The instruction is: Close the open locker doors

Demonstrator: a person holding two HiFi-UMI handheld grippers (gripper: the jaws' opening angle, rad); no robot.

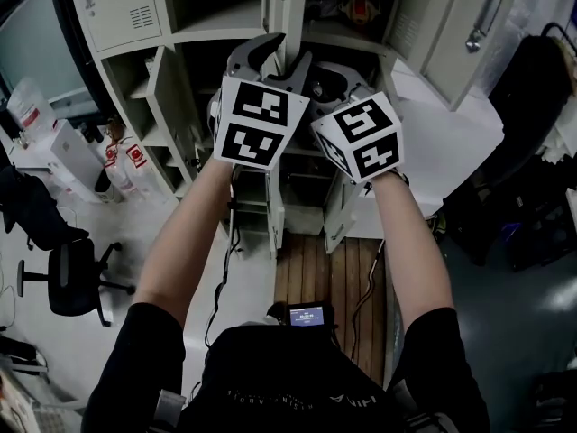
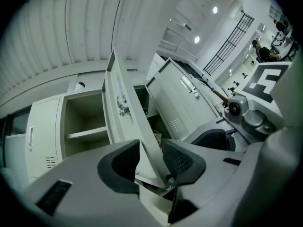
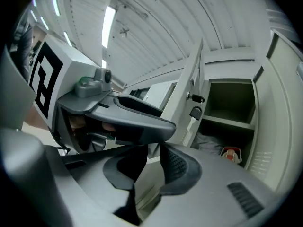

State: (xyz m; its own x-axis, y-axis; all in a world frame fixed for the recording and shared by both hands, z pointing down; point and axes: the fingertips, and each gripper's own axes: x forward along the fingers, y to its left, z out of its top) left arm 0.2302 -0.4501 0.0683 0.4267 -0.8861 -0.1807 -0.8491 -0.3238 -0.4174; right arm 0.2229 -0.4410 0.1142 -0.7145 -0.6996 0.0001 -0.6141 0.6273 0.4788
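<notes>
A tall bank of pale lockers stands below me. One narrow locker door (image 1: 281,7) juts out edge-on in the middle. My left gripper (image 1: 287,50) straddles that edge. In the left gripper view the locker door (image 2: 124,108) runs between the pads, and the left gripper (image 2: 150,162) is pressed to both faces. My right gripper (image 1: 335,78) hovers just right of it, mostly hidden behind its marker cube. In the right gripper view the right gripper (image 3: 152,162) has its jaws a narrow slit apart with nothing gripped, and the locker door (image 3: 187,93) carries a padlock (image 3: 195,111).
Another door (image 1: 469,25) hangs wide open at the right, with a larger one (image 1: 451,138) below it. Lower doors (image 1: 275,210) stand ajar. A red item (image 1: 359,9) lies in an open compartment. An office chair (image 1: 68,278) is at the left and a wooden floor strip (image 1: 329,278) lies underfoot.
</notes>
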